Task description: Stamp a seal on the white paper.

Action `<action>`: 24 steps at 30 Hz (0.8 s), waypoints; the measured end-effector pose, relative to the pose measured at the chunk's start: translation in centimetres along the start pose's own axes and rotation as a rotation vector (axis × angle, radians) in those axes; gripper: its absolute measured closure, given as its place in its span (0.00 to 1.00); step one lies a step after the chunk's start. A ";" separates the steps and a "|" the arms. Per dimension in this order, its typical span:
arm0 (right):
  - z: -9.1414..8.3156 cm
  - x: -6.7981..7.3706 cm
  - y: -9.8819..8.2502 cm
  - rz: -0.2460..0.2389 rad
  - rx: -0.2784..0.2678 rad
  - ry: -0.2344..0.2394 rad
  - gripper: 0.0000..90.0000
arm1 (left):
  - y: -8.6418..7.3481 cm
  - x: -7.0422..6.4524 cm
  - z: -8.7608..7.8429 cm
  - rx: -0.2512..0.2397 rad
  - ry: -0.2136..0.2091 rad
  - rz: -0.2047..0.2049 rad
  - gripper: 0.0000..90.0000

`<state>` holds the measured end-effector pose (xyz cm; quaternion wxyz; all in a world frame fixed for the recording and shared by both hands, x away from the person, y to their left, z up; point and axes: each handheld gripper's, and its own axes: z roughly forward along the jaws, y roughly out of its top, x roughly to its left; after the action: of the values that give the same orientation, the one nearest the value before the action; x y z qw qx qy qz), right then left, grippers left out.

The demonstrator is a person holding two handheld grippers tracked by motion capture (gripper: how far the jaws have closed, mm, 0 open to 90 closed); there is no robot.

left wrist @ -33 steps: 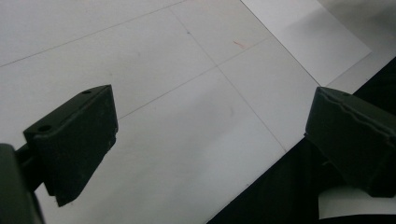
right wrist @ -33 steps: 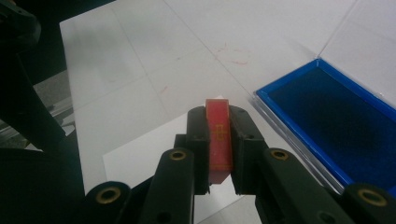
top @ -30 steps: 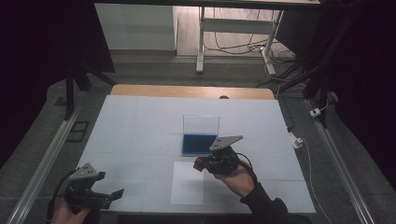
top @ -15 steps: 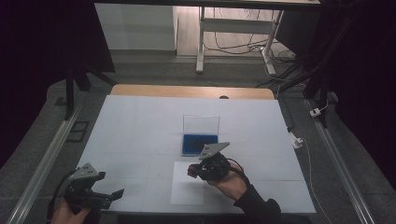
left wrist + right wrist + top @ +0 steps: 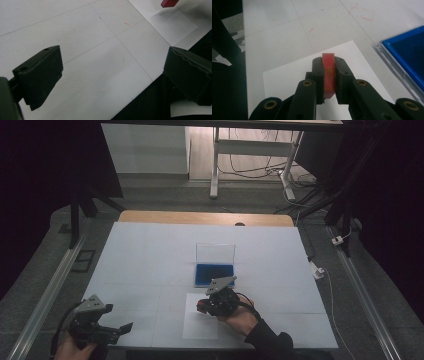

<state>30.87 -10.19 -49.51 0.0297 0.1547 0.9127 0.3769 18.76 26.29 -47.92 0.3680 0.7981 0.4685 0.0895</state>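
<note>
At the near left corner of the white gridded table (image 5: pixel 150 250), the left gripper (image 5: pixel 107 332) is hovering with its two black wedge-shaped jaws spread wide and nothing between them; its own view is showing bare matte tabletop crossed by thin lines, with a sheet edge and a scrap of red far off. Moving rightward, a plain white paper sheet (image 5: pixel 195 327) is lying flat near the front edge, and the right gripper (image 5: pixel 204 306) is hanging just over it, pinching a small red rectangular block (image 5: pixel 329 75) edge-on between its pads. The block is looking rigid, smooth-faced and light, probably plastic or painted wood, with faint gold marks along its narrow edge; being slim and glossy, it is likely slipping or twisting if gripped near a corner, so the flat broad faces, taken near the middle as the pads are doing now, are seeming the safest hold. Farther right and back, a shallow blue tray inside a clear hard plastic case (image 5: pixel 215 270) is sitting open, its transparent lid standing upright.
</note>
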 end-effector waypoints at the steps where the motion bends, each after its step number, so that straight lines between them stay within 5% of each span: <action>1: 0.3 0.0 -0.1 -0.006 0.010 -0.007 0.89 | 0.0 0.0 0.0 0.000 0.000 0.000 0.03; 24: 1.4 0.6 -1.0 -0.043 0.031 -0.047 0.90 | 0.0 0.0 0.1 0.003 0.002 -0.003 0.03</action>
<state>30.28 -9.70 -51.20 0.0565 0.1443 0.9207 0.3581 18.80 26.22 -47.93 0.3664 0.7981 0.4700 0.0891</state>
